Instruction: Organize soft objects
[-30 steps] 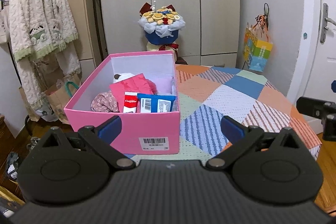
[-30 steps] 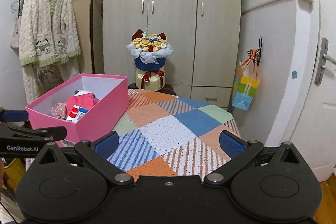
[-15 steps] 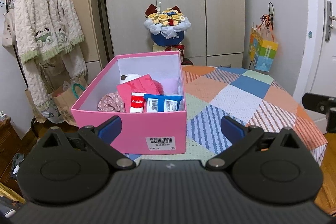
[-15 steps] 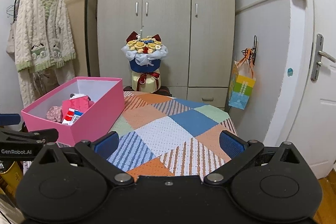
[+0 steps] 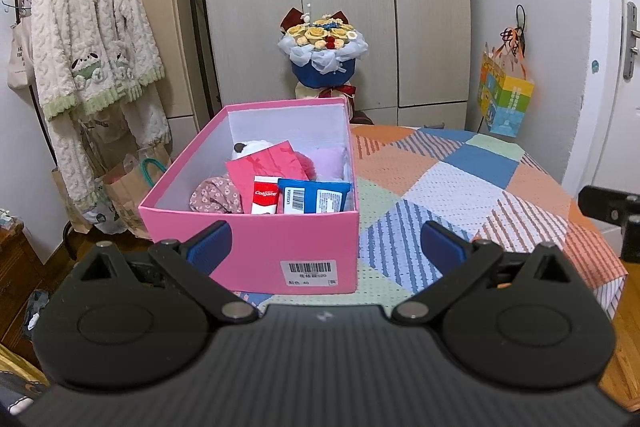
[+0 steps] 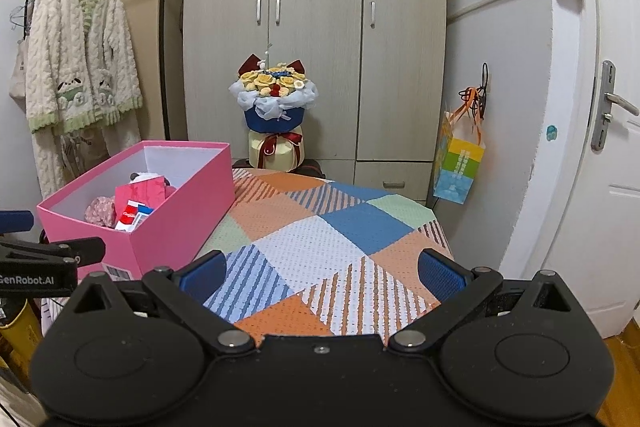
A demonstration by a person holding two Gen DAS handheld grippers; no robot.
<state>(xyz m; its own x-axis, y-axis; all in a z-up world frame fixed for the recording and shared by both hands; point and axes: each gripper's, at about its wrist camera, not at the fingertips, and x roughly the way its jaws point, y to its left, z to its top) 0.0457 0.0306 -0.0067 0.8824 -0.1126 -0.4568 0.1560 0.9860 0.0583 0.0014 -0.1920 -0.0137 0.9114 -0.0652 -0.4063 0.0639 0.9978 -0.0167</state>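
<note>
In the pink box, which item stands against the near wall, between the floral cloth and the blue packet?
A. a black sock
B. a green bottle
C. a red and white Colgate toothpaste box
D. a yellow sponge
C: in the left wrist view the Colgate toothpaste box stands inside the pink box, with the floral cloth on its left and the blue packet on its right.

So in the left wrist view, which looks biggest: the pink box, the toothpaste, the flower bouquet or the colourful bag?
1. pink box
2. flower bouquet
3. colourful bag
4. toothpaste

The bouquet and bag sit farther back, so their true sizes are unsure.
</note>
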